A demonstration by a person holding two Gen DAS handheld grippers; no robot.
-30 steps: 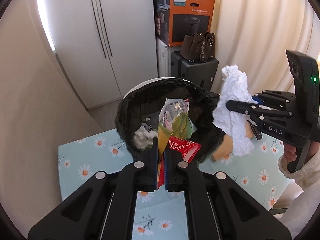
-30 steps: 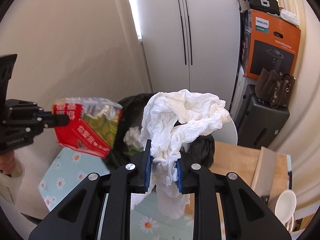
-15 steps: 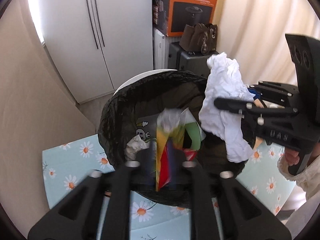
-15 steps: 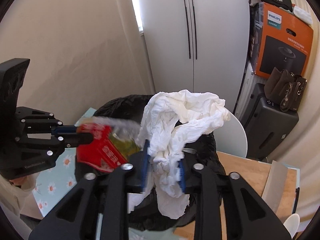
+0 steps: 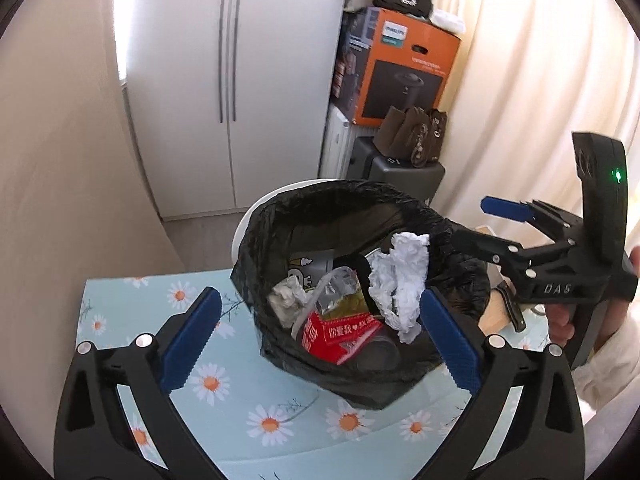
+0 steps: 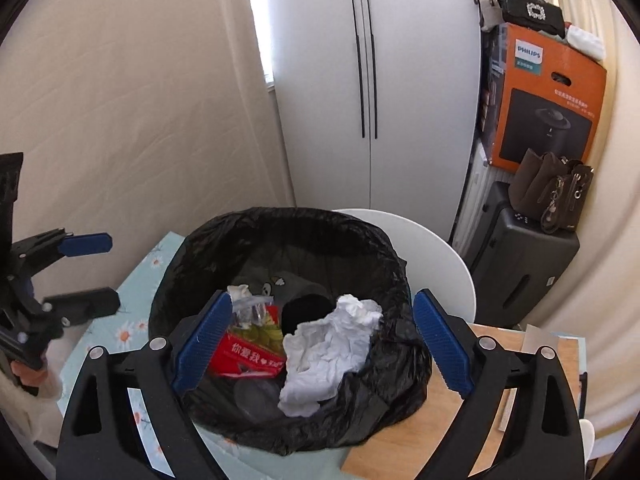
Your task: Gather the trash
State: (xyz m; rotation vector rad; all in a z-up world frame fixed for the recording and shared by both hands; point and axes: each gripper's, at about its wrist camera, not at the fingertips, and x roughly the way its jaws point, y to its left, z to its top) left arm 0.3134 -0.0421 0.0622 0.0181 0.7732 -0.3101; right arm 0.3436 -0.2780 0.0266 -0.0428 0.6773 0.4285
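Black trash bag [image 5: 344, 216] sitting wide open on the daisy-print tablecloth [image 5: 132, 312], mouth facing up. Inside: crumpled white tissue [image 5: 400, 284] leaning against the bag's right inner wall, red snack wrapper [image 5: 340, 334] with white characters lying just left of it and touching it, clear crinkly plastic on top of the wrapper, plus a smaller greyish paper wad [image 5: 286, 300] further left. Also something black and round in there, and a bit of cartoon-print packaging [image 5: 302, 262] near the back, hard to tell what exactly.

Same pile from the right wrist view: tissue [image 6: 328, 356] draped over the near rim area of the bag [image 6: 280, 224], wrapper [image 6: 248, 354] beside it to the left.

Left gripper [image 5: 316, 336] hovering just in front of the bag, blue pads spread far apart, gripping nothing. Right gripper [image 6: 320, 344] same deal, tongs gaping wide over the bag opening, nothing between them. Seen from the left wrist view, right gripper [image 5: 476, 222] poking in from the right with 1 finger resting at the bag's rim.

Further out: white round chair back [image 6: 436, 252] behind the bag, wooden board [image 6: 420, 432] on the table to the right, white wardrobe [image 6: 372, 80], orange Philips box [image 6: 548, 100] stacked over a dark suitcase [image 6: 516, 256] with a brown handbag [image 6: 552, 192] on it, cream curtains [image 5: 540, 60].
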